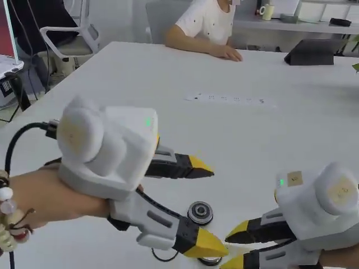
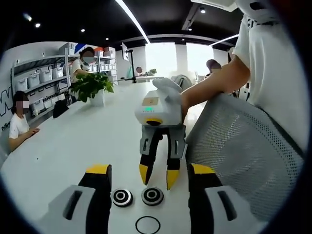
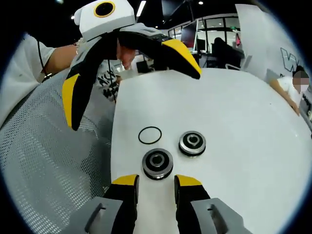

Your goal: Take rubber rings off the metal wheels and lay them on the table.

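Note:
Two small metal wheels lie on the white table [image 1: 252, 129]. One wheel [image 1: 200, 212] [image 2: 122, 197] [image 3: 192, 143] has a silvery rim. The other wheel [image 2: 152, 196] [image 3: 157, 163] has a dark rim and sits just ahead of my right gripper [image 3: 157, 179] [image 1: 227, 252] [image 2: 157, 176], whose jaws stand open and hold nothing. A loose black rubber ring [image 3: 149, 135] [image 2: 147, 224] lies flat beside the wheels. My left gripper [image 1: 207, 206] [image 2: 151, 169] [image 3: 134, 97] hovers wide open above them, empty.
A person [image 1: 207, 22] sits at the table's far side with a hand resting on it. A grey mesh chair [image 3: 48, 170] [image 2: 243, 156] stands at the near edge. A potted plant [image 2: 90, 85] and a black object [image 1: 311, 53] sit far off.

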`<action>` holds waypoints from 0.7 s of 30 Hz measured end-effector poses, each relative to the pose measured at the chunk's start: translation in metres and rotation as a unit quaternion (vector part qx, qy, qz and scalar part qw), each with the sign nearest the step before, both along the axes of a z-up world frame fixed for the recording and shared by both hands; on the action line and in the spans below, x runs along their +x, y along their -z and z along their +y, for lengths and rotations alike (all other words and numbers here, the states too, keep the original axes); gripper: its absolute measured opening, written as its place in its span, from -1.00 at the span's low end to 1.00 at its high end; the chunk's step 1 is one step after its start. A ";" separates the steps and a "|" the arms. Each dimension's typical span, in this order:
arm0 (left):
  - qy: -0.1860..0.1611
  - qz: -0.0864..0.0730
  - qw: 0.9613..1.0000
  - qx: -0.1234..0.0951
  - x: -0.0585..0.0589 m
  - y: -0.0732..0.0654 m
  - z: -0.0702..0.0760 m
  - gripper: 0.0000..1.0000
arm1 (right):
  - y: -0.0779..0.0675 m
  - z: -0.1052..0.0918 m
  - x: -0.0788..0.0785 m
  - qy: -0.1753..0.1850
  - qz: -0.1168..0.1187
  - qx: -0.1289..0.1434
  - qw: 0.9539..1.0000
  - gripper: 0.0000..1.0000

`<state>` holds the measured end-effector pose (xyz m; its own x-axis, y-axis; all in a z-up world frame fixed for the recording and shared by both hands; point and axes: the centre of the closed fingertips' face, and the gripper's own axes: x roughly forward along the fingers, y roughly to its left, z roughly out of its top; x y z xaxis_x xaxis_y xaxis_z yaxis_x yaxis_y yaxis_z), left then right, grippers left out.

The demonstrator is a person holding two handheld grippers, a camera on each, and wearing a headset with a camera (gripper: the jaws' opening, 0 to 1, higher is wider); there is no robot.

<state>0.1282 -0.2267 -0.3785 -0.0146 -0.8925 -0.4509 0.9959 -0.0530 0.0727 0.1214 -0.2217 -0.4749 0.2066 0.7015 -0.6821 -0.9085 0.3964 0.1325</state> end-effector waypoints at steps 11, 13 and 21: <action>-0.026 0.013 0.999 0.042 0.011 0.056 0.008 -0.07 | 0.004 0.000 0.003 0.010 0.004 0.002 1.000 -0.48; -0.025 0.011 0.999 0.044 0.008 0.061 0.008 -0.22 | 0.005 0.000 0.003 0.010 0.003 0.000 1.000 -0.48; -0.022 0.007 0.997 0.068 0.004 0.078 0.006 -0.64 | 0.006 0.000 0.003 0.008 0.002 -0.004 1.000 -0.50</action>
<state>0.1324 -0.2209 -0.4568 0.0154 -0.8235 -0.5671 0.9984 -0.0182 0.0537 0.1244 -0.2215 -0.4810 0.2147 0.6921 -0.6891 -0.9015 0.4119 0.1327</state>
